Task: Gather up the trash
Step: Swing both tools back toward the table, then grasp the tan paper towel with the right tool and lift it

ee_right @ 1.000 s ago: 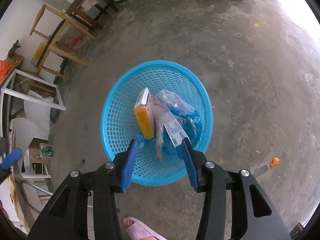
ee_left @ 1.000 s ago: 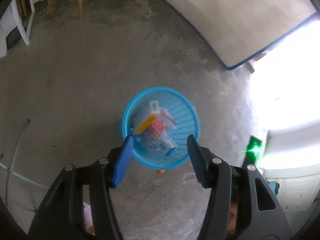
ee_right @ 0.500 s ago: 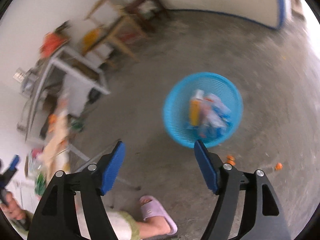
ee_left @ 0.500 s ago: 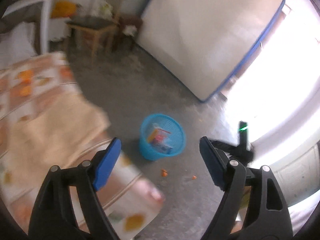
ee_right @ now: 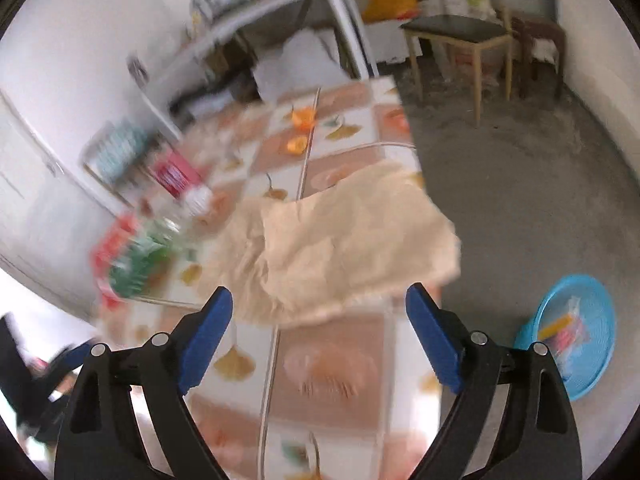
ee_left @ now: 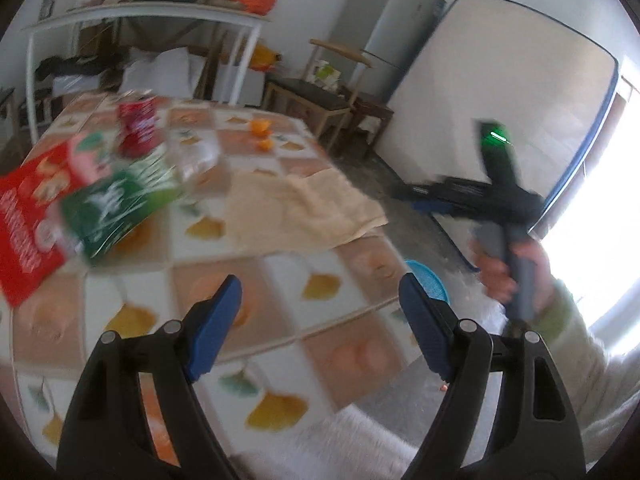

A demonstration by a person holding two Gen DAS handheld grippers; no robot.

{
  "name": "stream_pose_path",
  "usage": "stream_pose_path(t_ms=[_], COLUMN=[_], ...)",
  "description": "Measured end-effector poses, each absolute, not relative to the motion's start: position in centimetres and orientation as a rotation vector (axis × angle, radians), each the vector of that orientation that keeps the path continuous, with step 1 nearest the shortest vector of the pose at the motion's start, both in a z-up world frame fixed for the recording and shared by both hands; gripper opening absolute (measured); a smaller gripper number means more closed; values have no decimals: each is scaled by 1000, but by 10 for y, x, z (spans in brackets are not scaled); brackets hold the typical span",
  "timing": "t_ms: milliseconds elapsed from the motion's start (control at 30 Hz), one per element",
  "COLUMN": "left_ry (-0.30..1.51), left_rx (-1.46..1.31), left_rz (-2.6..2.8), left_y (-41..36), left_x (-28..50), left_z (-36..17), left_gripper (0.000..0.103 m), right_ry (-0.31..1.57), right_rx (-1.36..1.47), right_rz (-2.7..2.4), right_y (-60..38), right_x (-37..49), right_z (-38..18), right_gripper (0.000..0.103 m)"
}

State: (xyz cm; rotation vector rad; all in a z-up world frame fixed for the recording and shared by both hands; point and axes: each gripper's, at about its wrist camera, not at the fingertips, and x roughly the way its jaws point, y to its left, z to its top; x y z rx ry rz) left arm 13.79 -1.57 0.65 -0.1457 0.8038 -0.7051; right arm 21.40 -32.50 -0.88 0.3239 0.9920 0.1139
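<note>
Room: bare concrete floor (ee_right: 520, 184), white walls, a wooden chair (ee_right: 460, 36) with a dark seat, a grey fridge (ee_left: 384, 20) and a mattress (ee_left: 500, 120) leaning on the wall.
Table: a cloth with a ginkgo-leaf print (ee_left: 248, 280) covers it; both cameras look down across it.
Trash on the table: a red box (ee_left: 28, 216) with a green box (ee_left: 116, 200) lying partly over it, a red can (ee_left: 138, 126) behind them, and what seems to be a clear plastic bottle (ee_left: 196, 160), too blurred to be sure.
Brown paper: a crumpled sheet (ee_right: 340, 248) lies at the table's edge, one corner hanging past it.
Orange peel: two small bits (ee_left: 262, 136) sit farther back on the cloth.
Basket: a blue mesh basket (ee_right: 588, 336) stands on the floor beside the table, holding boxes and wrappers.
Left gripper (ee_left: 320, 320): jaws spread wide with nothing between them, hovering over the cloth.
Right gripper (ee_right: 320, 336): jaws spread wide and empty, just short of the brown paper; in the left view it shows from the side, held in the person's right hand (ee_left: 504, 272), a green light on top.
</note>
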Motion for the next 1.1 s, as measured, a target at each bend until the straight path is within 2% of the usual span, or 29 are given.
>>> stream_pose_path(t_ms=[100, 267, 333, 367, 467, 533, 600, 733, 867, 1000, 1100], left_ry=[792, 777, 779, 780, 765, 752, 744, 729, 702, 676, 655], left_rx=[-141, -180, -200, -207, -207, -200, -204, -186, -135, -130, -141], left_rz=[-683, -685, -690, -696, -715, -722, -725, -717, -699, -711, -724], left_y=[10, 36, 42, 44, 46, 46, 47, 49, 51, 58, 63], left_x=[127, 122, 122, 121, 119, 117, 117, 112, 104, 98, 95], left_z=[0, -12, -18, -18, -20, -21, -23, -25, -24, -22, -20], left_gripper=[77, 77, 77, 77, 77, 77, 77, 77, 77, 77, 77], right_ry=[1055, 1148, 1194, 1201, 1196, 1212, 1224, 1228, 1195, 1207, 1252], right_rx=[196, 117, 112, 103, 99, 112, 120, 159, 254, 501, 712], right_rz=[42, -61, -75, -90, -94, -82, -74, -21, 165, 460, 608], right_y=[-292, -283, -279, -275, -266, -259, -251, -233, -209, -193, -191], right_x=[258, 284, 285, 283, 277, 275, 272, 257, 231, 213, 210], right_z=[-27, -54, -63, -66, -64, -61, -59, -52, -18, 6, -6], right_gripper=[86, 84, 71, 70, 49, 22, 8, 5, 4, 4, 4])
